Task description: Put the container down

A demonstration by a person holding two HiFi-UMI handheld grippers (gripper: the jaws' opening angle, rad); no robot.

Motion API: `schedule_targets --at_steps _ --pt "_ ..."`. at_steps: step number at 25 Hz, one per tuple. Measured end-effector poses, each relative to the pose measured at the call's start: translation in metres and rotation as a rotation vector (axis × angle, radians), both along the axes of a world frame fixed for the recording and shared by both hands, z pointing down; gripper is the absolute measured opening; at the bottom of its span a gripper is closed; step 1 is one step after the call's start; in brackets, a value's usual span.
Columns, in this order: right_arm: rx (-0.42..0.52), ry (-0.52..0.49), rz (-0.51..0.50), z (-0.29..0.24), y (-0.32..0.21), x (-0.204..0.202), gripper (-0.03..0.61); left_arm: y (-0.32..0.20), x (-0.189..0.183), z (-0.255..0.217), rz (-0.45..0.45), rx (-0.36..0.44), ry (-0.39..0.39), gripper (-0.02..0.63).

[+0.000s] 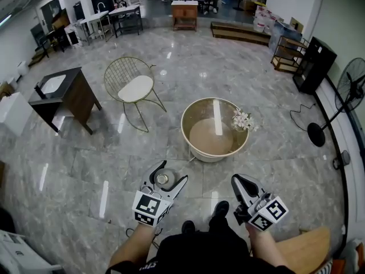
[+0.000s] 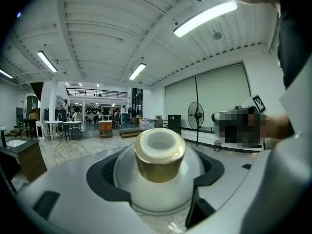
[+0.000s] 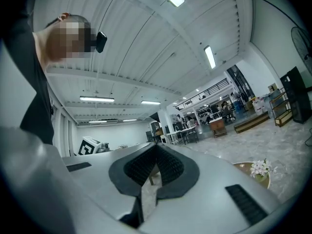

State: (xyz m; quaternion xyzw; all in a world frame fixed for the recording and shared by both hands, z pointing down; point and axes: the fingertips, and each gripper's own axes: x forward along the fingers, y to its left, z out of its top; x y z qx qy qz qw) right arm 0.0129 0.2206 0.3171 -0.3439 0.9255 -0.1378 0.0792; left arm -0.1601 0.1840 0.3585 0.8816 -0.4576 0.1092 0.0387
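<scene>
Left fingers (image 2: 73, 199) are grasping the container (image 2: 159, 160) around its white body, holding it above the floor (image 1: 102, 153). Right fingers (image 3: 214, 189) are clenched, empty. Set-down not yet done. Next, probably: reach to the round bench (image 1: 210, 137), lower, release.

I work in a big open office hall. Its polished marble floor (image 1: 239, 73), scattered desks (image 1: 183, 4), wire chair (image 1: 132, 87) and ceiling strip lights (image 2: 204, 17) show that.
</scene>
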Motion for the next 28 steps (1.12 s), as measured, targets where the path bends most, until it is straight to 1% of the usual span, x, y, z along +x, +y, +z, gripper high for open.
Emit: schedule_targets --at_steps 4,7,10,16,19,23,28 --pt "-0.005 -0.023 -0.031 0.006 -0.031 0.007 0.015 -0.026 0.008 0.002 -0.02 -0.009 -0.008 0.348" --pt "-0.013 -0.041 -0.052 0.009 -0.058 0.021 0.015 -0.049 0.02 0.003 -0.045 -0.021 -0.014 0.348" --pt "-0.022 -0.049 -0.075 0.011 -0.087 0.044 0.015 -0.073 0.039 0.002 -0.075 -0.032 -0.01 0.348" --pt "-0.031 -0.055 -0.125 0.013 -0.151 0.099 0.015 -0.13 0.094 -0.001 -0.119 -0.036 0.02 0.348" --pt "-0.035 -0.049 -0.139 0.015 -0.178 0.128 0.015 -0.152 0.118 -0.002 -0.142 -0.043 0.021 0.348" --pt "-0.032 -0.059 -0.173 0.017 -0.209 0.158 0.015 -0.177 0.141 0.0 -0.193 -0.047 0.013 0.348" --pt "-0.034 -0.067 -0.21 0.02 -0.232 0.19 0.015 -0.196 0.166 -0.004 -0.245 -0.046 0.003 0.348"
